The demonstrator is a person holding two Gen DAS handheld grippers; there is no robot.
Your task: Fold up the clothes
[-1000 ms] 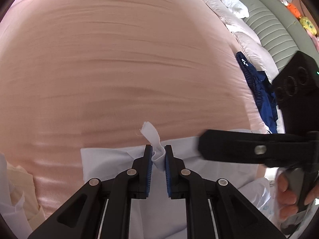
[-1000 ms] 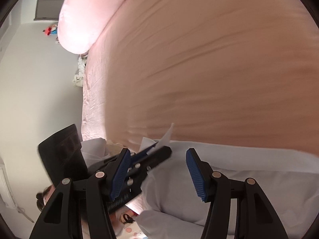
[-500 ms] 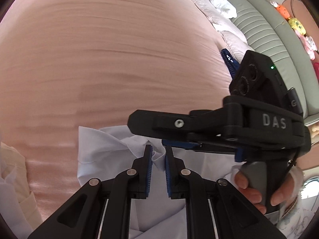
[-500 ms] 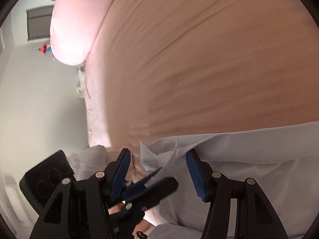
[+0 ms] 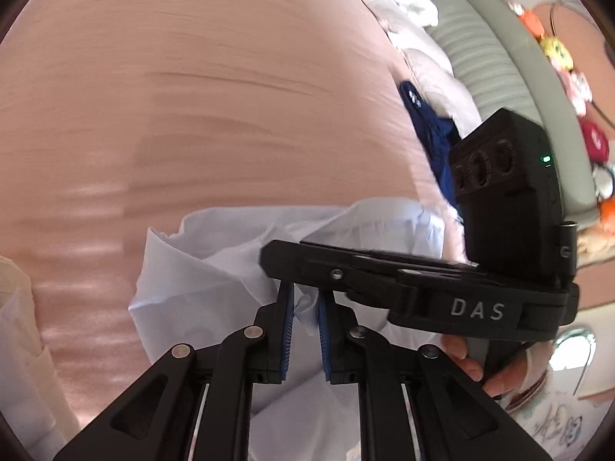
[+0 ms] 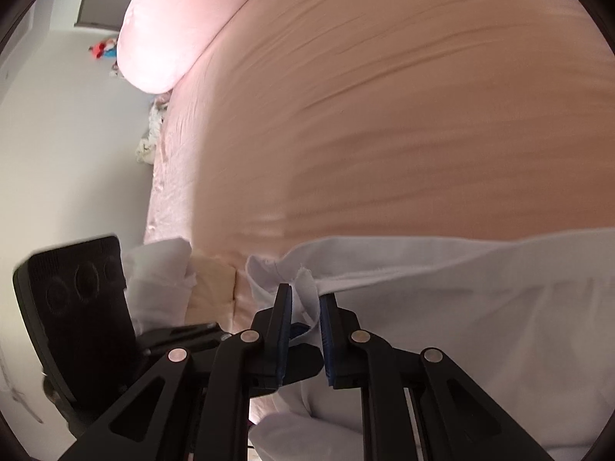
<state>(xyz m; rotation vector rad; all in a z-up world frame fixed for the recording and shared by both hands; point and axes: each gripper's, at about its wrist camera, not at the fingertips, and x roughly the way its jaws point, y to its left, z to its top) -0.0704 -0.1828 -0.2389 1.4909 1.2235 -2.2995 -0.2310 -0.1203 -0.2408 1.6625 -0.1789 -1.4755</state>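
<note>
While the left hand-held gripper [image 5: 305, 309] stays clenched on a pinch of the white garment [image 5: 200, 280], the right hand-held gripper [image 6: 305, 317] is closing its jaws with a fold of that cloth's edge between them. "DAS" is printed on the right one's body. The one white garment lies on the pink bed [image 5: 192, 96], its hem running left to right. Farther off lie one dark blue garment [image 5: 434, 134] and a cream cloth [image 6: 213, 284].
</note>
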